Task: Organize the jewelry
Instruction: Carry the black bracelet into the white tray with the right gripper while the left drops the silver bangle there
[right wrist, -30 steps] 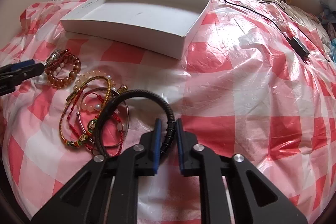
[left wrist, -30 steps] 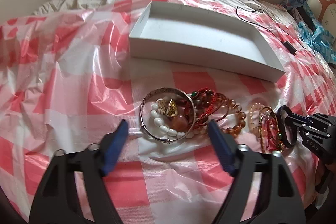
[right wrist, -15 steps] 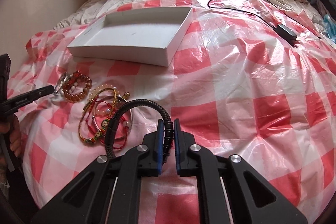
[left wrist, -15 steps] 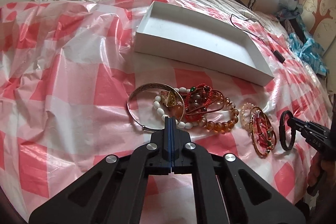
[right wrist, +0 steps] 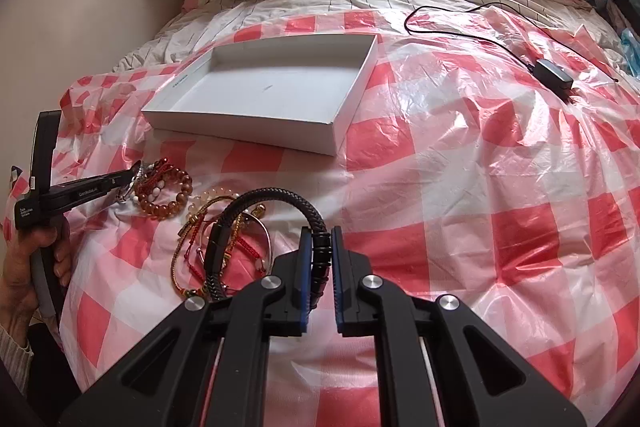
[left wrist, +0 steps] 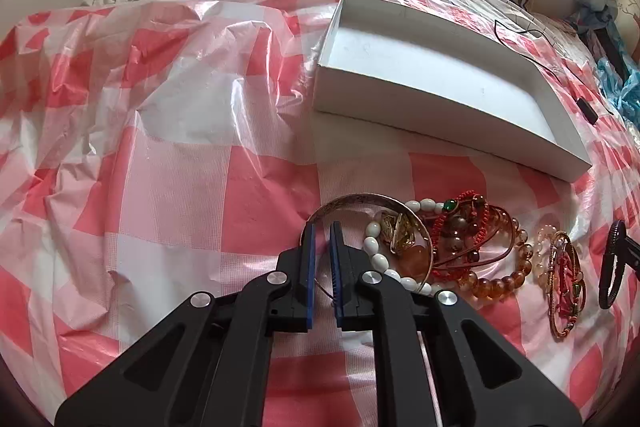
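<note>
The left gripper (left wrist: pixel 321 233) has just clamped on the silver bangle (left wrist: pixel 360 198), at six o'clock from the white box (left wrist: pixel 440 115). The right gripper (right wrist: pixel 319 245) pinches the black braided bracelet (right wrist: pixel 280 195), lifted off the checked sheet (right wrist: pixel 460 187).

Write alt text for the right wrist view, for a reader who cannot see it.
The right tongs grip a black braided bracelet above a red-checked plastic sheet on a bed. Bracelets lie left; an empty white box sits beyond.
</note>
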